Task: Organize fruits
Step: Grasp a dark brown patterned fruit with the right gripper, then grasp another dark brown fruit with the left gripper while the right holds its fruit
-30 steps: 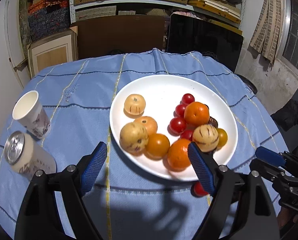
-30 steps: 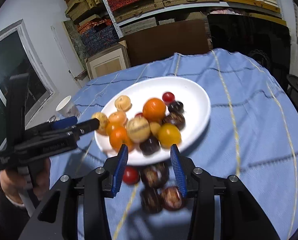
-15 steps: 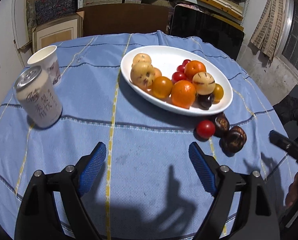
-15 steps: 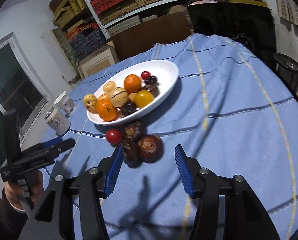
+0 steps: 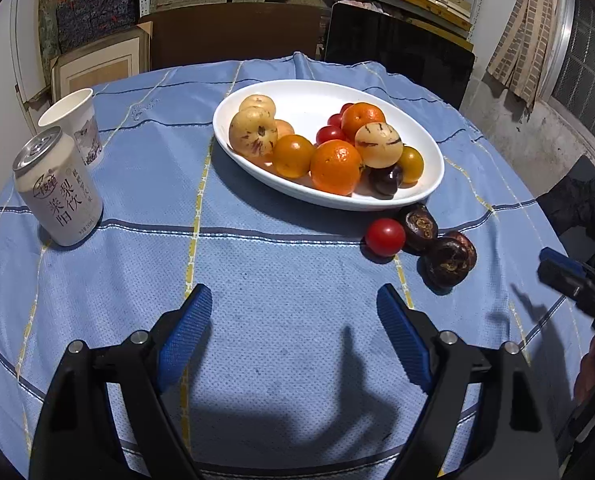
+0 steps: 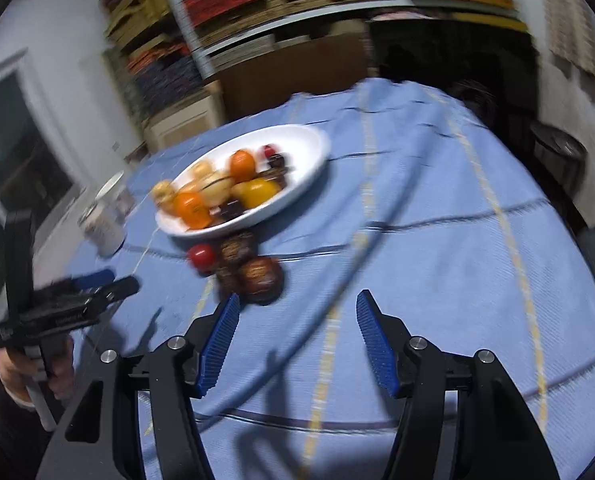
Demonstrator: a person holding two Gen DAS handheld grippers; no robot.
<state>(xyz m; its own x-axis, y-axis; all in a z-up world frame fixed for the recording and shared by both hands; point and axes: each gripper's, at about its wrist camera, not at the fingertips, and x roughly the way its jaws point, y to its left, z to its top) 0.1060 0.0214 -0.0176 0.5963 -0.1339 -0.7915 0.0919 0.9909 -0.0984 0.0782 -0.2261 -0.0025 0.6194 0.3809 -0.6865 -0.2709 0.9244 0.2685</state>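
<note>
My left gripper (image 5: 293, 332) stands wide open over bare blue tablecloth (image 5: 277, 264), holding nothing. My right gripper (image 6: 297, 332) is opening, empty, just short of the dark brown fruits (image 6: 259, 276) and cherry tomato (image 6: 202, 256) beside the white fruit plate (image 6: 297, 184).

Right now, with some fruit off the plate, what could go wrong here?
The red tomato and dark fruits lie loose on the tablecloth beside the white plate; a nudge could roll them away. The orange sits near the plate's rim in a crowded pile, so adding fruit may push it out. The can could tip if swept.
</note>
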